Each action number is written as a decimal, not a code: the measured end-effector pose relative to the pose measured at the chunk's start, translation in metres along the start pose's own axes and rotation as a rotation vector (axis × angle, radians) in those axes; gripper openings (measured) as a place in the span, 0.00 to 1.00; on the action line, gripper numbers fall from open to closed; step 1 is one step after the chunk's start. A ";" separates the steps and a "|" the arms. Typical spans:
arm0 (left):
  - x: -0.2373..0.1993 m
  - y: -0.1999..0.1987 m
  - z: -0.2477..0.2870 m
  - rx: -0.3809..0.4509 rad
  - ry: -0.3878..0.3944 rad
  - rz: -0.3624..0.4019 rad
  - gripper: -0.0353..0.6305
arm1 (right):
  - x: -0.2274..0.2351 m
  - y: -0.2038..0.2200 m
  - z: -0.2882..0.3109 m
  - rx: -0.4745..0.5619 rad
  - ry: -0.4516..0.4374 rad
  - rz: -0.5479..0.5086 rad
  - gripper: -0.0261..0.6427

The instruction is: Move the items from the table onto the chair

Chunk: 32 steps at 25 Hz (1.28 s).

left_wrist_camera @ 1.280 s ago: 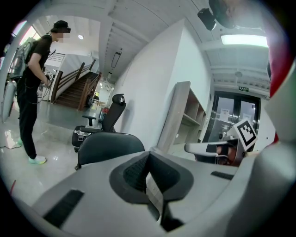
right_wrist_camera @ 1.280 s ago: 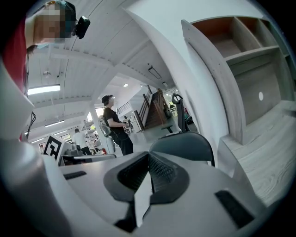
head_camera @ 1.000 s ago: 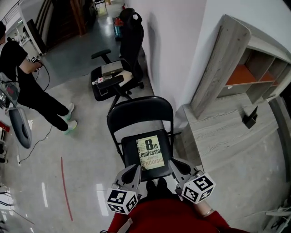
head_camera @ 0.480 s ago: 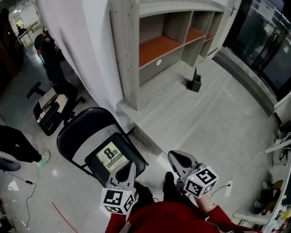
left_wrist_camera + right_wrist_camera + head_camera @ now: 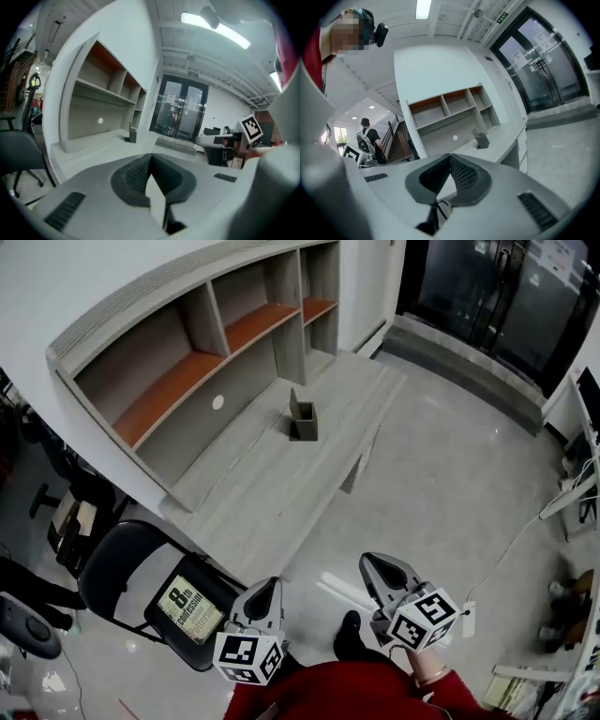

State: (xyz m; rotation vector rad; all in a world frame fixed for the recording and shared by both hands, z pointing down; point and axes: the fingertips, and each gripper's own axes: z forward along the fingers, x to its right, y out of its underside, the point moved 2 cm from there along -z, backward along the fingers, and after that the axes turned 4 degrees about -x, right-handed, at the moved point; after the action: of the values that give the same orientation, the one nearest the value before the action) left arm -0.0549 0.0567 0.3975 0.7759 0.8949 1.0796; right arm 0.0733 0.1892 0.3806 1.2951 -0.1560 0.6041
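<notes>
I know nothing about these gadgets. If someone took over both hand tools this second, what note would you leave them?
Left gripper: jaws shut, nothing between them.
Right gripper: jaws shut, nothing between them.
Both are held low in front of the person, near the table's near end.
Done: the book lies flat on the seat of the black folding chair, left of the table.
Left: a small dark box stands upright on the tabletop, in front of the shelf unit. It looks like the only item there, so it probably goes to the chair next.
</notes>
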 end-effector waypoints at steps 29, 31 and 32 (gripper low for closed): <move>0.049 -0.125 0.301 0.013 -0.117 -0.042 0.06 | 0.267 -0.170 0.097 -0.034 -0.124 -0.042 0.06; 0.039 -0.131 0.305 0.030 -0.173 -0.069 0.06 | 0.268 -0.180 0.124 -0.081 -0.200 -0.079 0.06; 0.036 -0.133 0.308 0.039 -0.193 -0.086 0.06 | 0.270 -0.184 0.138 -0.104 -0.237 -0.093 0.06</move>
State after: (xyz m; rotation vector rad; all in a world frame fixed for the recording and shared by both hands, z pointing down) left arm 0.2805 0.0227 0.4082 0.8510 0.7798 0.8975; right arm 0.4220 0.1239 0.3808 1.2632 -0.3169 0.3572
